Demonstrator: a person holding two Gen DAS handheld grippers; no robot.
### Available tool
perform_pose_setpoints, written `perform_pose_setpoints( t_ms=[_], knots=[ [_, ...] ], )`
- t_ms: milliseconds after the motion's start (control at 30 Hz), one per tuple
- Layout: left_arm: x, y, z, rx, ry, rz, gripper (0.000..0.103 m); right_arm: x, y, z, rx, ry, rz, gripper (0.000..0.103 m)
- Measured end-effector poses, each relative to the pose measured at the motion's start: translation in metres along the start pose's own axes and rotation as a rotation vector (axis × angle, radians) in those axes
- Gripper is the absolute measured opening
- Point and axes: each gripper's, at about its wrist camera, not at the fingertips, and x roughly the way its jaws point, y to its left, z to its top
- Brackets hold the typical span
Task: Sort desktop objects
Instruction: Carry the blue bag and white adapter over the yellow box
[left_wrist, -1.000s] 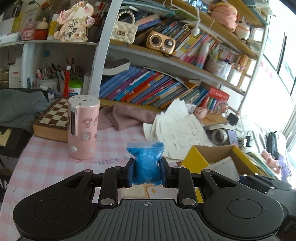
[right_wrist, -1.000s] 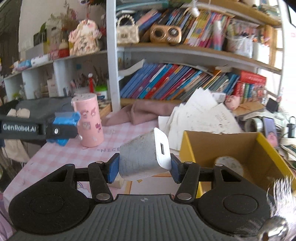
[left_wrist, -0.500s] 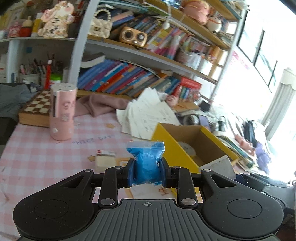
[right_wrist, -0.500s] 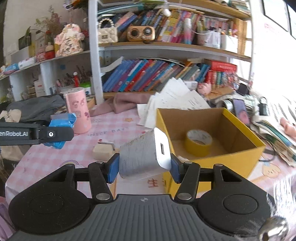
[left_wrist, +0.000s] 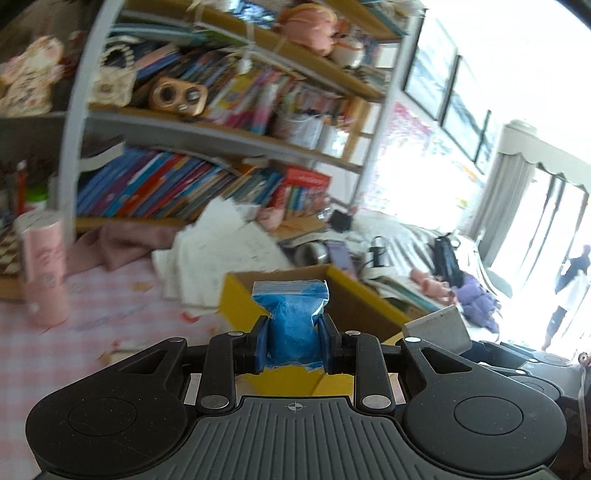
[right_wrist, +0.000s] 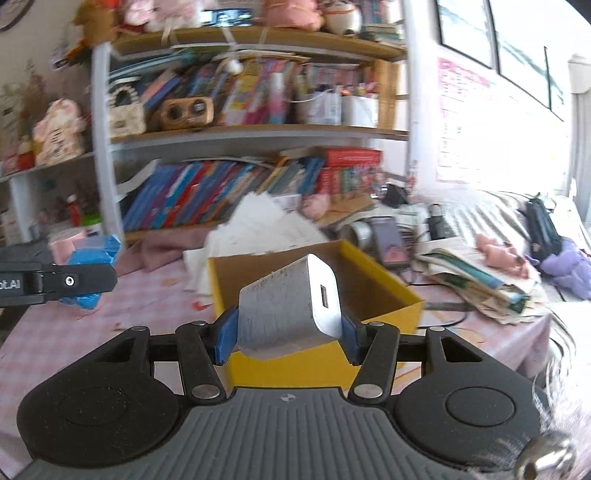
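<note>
We find the blue bag pinched between the 2 blue pads of the left gripper, its sealed top standing above the fingertips. From the left wrist view it sits in front of the near wall of the yellow box; the right wrist view shows the same bag held off to the left of the box, above the pink checked tablecloth. The right gripper is clamped on the white charger, tilted, its port face turned to the right, held before the box's near wall. Behind the box we note loose papers, a pink cylinder and 2 shelves of books.
</note>
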Motion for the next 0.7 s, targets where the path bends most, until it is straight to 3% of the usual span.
perform_pose_setpoints(
  t_ms=[267,500,700],
  knots=[
    [0.049,-0.032,0.015,0.056,-0.007,-0.041,0.026,0.033,-0.039,0.014,-0.002,0.012,-0.014,0.052],
    [0.100,-0.045,0.034,0.061,-0.022,-0.008,0.026,0.080,-0.062,0.029,-0.078,0.052,0.046,0.052],
    [0.133,-0.046,0.039,0.008,0.018,0.048,0.026,0.117,-0.071,0.034,-0.180,0.105,0.129,0.052]
  ],
)
